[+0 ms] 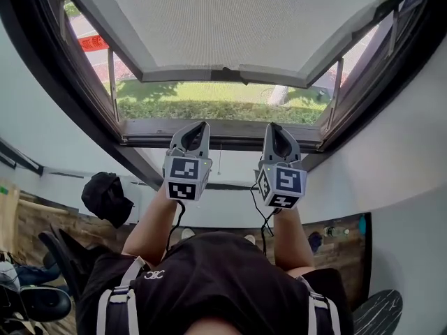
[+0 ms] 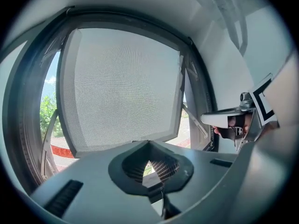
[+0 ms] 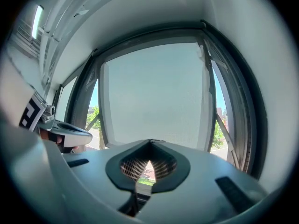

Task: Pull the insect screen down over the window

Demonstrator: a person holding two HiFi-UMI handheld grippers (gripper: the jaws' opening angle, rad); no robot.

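While both grippers are held up side by side under the window, I read the left gripper [image 1: 199,126] as empty. Its jaws are pressed together tip to tip, and daylight shows only through the hollow behind the pads. The right gripper [image 1: 274,127] matches it, jaws closed on nothing.

The insect screen [image 1: 230,19] lies ahead of and above both pairs of jaws — a pale mesh panel in a grey frame. Its bottom rail [image 1: 223,74] is clear of the tips. Between that rail and the window's lower frame [image 1: 223,132], an open strip shows the lawn and hedge [image 1: 209,103] outside.

In the head view the jaw tips sit right at the lower frame, but I cannot tell whether they touch it. In each gripper view the mesh fills the space beyond the jaws, and the other gripper shows off to one side.
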